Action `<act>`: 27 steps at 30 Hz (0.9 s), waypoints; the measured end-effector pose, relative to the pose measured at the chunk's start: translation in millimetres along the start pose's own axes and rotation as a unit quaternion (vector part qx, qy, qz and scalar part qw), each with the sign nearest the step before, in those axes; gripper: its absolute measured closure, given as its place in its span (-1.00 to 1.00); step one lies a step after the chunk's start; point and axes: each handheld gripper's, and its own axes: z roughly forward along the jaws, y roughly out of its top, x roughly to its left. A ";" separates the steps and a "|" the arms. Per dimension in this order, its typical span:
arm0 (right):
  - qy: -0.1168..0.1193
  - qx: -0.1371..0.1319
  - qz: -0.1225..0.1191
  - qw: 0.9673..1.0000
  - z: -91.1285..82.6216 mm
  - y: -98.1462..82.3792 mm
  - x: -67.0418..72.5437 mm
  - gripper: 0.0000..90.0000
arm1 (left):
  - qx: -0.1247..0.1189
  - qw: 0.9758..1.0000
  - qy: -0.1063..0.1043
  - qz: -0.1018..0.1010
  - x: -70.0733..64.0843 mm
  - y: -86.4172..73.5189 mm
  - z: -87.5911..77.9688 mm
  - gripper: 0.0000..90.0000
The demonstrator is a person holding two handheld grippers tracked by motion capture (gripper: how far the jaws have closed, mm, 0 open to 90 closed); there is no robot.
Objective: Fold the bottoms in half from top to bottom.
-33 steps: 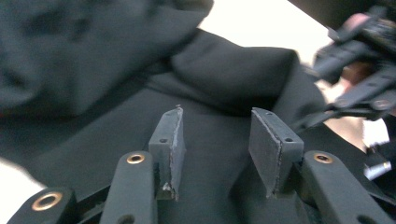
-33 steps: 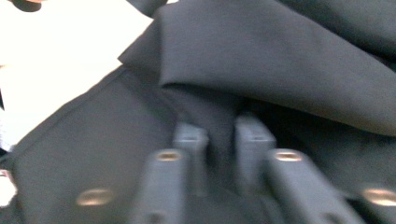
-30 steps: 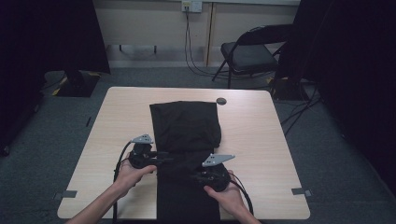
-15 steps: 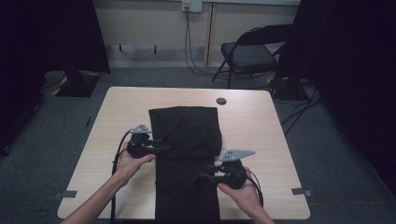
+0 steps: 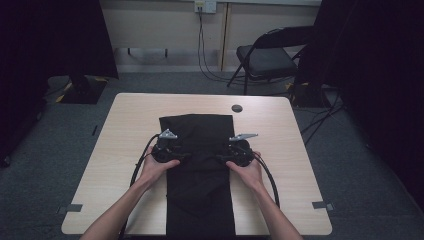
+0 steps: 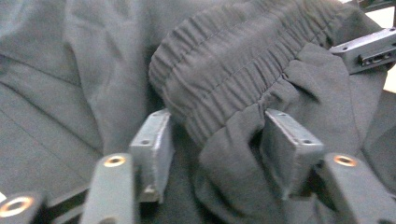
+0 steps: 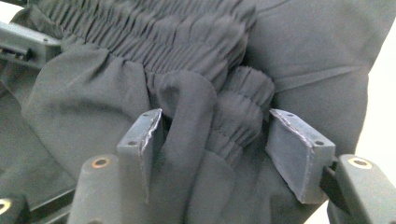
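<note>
My left claw (image 6: 215, 140) and right claw (image 7: 215, 140) gape around the trousers' (image 5: 200, 165) bunched elastic waistband (image 6: 243, 60), gripping nothing; folding looks half done.

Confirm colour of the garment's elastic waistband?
Dark grey to black, plain, no pattern. The waistband shows best in the left gripper view.

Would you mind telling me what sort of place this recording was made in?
Probably a plain office or lab room set up for recording: a light wooden table on grey carpet, a folding chair by the wall, cables hanging from a wall socket, and dark curtains at the sides.
</note>
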 end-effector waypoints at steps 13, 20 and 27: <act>0.020 -0.097 -0.009 0.995 -56.8 41.8 16.8 0.67 | -0.102 0.993 -0.034 0.040 -26.2 57.9 -68.8 0.74; 0.058 -0.147 -0.036 0.987 -120.4 63.4 39.5 0.69 | -0.164 0.981 -0.089 0.051 -57.9 62.7 -129.0 0.73; 0.100 -0.119 -0.067 0.986 -156.9 25.6 71.7 0.69 | -0.120 0.982 -0.135 0.046 -89.0 12.4 -145.4 0.72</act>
